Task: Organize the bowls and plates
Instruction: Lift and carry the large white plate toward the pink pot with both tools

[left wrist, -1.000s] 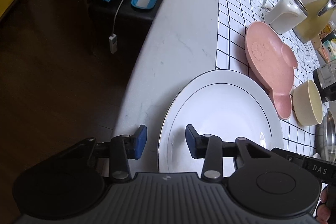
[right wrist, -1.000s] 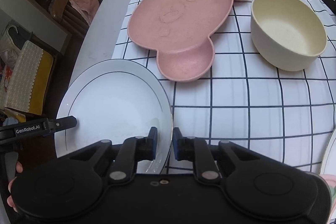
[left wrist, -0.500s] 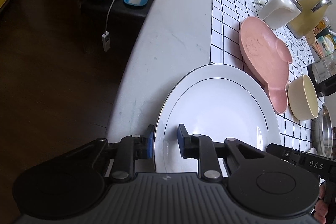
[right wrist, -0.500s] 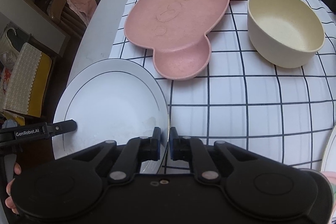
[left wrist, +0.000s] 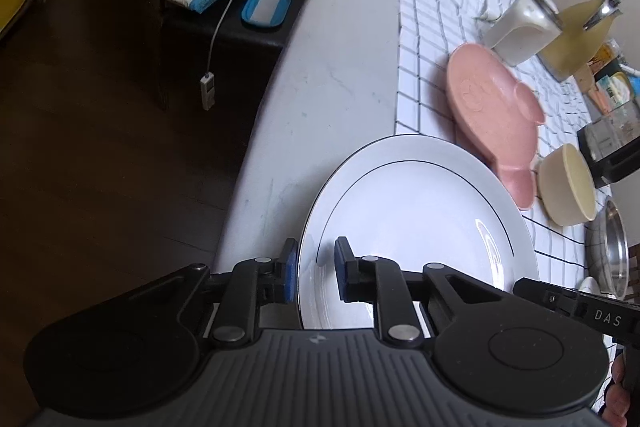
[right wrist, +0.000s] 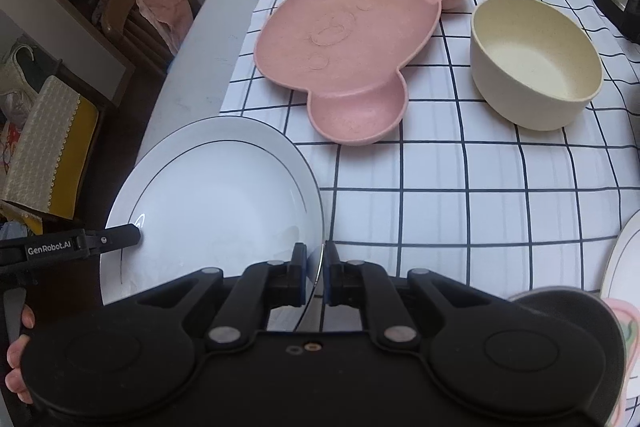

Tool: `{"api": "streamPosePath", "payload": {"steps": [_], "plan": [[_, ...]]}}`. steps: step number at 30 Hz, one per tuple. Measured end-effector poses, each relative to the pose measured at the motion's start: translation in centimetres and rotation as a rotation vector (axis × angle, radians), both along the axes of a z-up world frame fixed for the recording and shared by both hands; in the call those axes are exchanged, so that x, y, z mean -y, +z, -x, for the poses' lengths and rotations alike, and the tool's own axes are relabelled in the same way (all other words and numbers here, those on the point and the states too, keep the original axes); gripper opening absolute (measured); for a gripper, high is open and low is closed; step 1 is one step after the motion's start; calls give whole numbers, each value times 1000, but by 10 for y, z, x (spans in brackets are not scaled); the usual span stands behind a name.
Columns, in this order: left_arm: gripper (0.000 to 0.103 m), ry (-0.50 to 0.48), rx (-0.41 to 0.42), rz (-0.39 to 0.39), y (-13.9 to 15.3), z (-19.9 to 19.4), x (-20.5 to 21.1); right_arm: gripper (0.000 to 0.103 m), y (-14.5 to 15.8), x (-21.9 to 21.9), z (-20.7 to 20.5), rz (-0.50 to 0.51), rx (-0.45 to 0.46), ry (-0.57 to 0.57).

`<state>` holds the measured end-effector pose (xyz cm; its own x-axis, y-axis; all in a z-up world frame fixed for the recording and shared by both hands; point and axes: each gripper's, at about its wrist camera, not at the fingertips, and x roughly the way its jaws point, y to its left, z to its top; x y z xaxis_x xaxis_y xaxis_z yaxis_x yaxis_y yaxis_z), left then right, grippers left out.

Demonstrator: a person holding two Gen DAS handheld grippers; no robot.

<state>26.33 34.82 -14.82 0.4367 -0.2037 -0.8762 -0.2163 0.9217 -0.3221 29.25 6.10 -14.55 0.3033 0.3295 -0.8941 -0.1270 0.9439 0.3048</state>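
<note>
While both grippers sit at the near edge of the white plate, each holds a different side of its rim. The left gripper has its fingers astride the left rim; they have just been closing, one pad lies under the rim, the other stands over the plate's inside, and the plate seems pinched between them. The right gripper has its fingers almost pressed together, with the thin right rim clamped between the pads.

From both pairs of fingers the plate stretches forward and inward, so it lies between the two hands and neither hand is clearly nearer. It rests partly on the bare surface and partly over the checked cloth. I judge the coming move is a two-handed lift, which needs both grips level.

Beyond the plate lies the pink animal-shaped plate, long axis running away to the right, and beside it the cream bowl.

Only the right view shows the rim of another white plate right of the fingers. Only the left view shows the metal lid.
</note>
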Motion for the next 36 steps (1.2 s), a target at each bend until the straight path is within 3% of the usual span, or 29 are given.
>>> {"api": "streamPosePath", "payload": {"steps": [8, 18, 26, 36], "plan": [[18, 10, 46, -8, 37, 45, 5, 8, 28, 6, 33, -33, 29, 12], [18, 50, 70, -21, 69, 135, 28, 9, 67, 24, 105, -42, 70, 72], [18, 82, 39, -10, 64, 200, 74, 9, 71, 63, 161, -46, 75, 120], [18, 33, -14, -45, 23, 234, 138, 9, 32, 119, 211, -7, 40, 121]]}}
